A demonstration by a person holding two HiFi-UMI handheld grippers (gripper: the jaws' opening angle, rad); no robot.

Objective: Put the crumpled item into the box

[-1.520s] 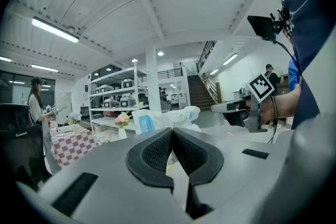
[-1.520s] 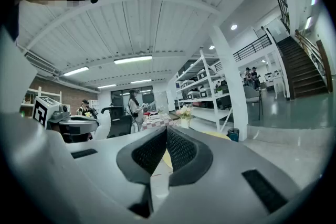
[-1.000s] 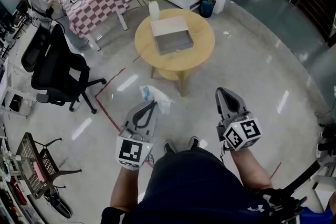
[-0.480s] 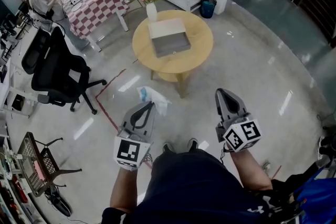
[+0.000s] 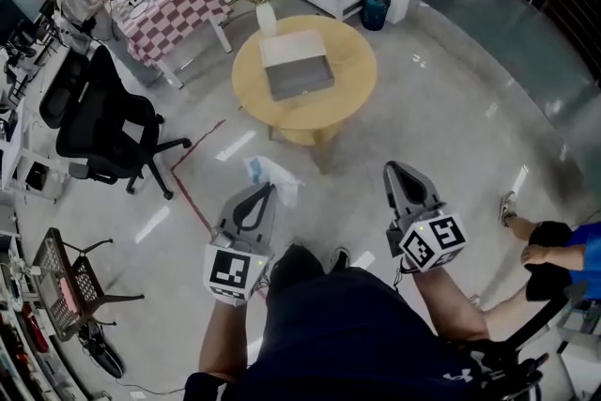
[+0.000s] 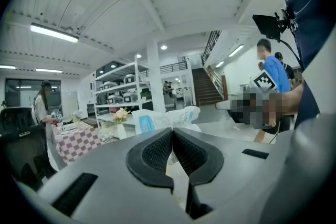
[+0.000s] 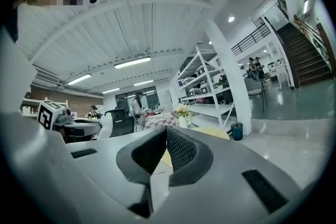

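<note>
- Left gripper (image 5: 271, 190) is clamped tight on the crumpled item (image 5: 273, 174), a white-and-blue wad poking out past the tips. It's out over the floor, well short of the worktop (image 5: 349, 84). Right gripper (image 5: 398, 170) has its jaws pressed together with nothing in them.
- The box (image 5: 296, 76) sits around the middle of the round worktop and looks open on top. A vase of flowers (image 5: 266, 12) stands just beyond it at the far-left edge.
- Step in hand, I reckon, is carrying the wad over. I'd keep the squeeze on and come in from the near edge. Get the tips low over the box's opening before letting go, since a light wad could bounce off the rim.
- Room-wise, the floor straight ahead looks open. An office chair (image 5: 103, 129) is off to the left and someone's leg and shoe (image 5: 512, 207) are off to the right, both well apart from the path. Mind the vase if you reach long.
</note>
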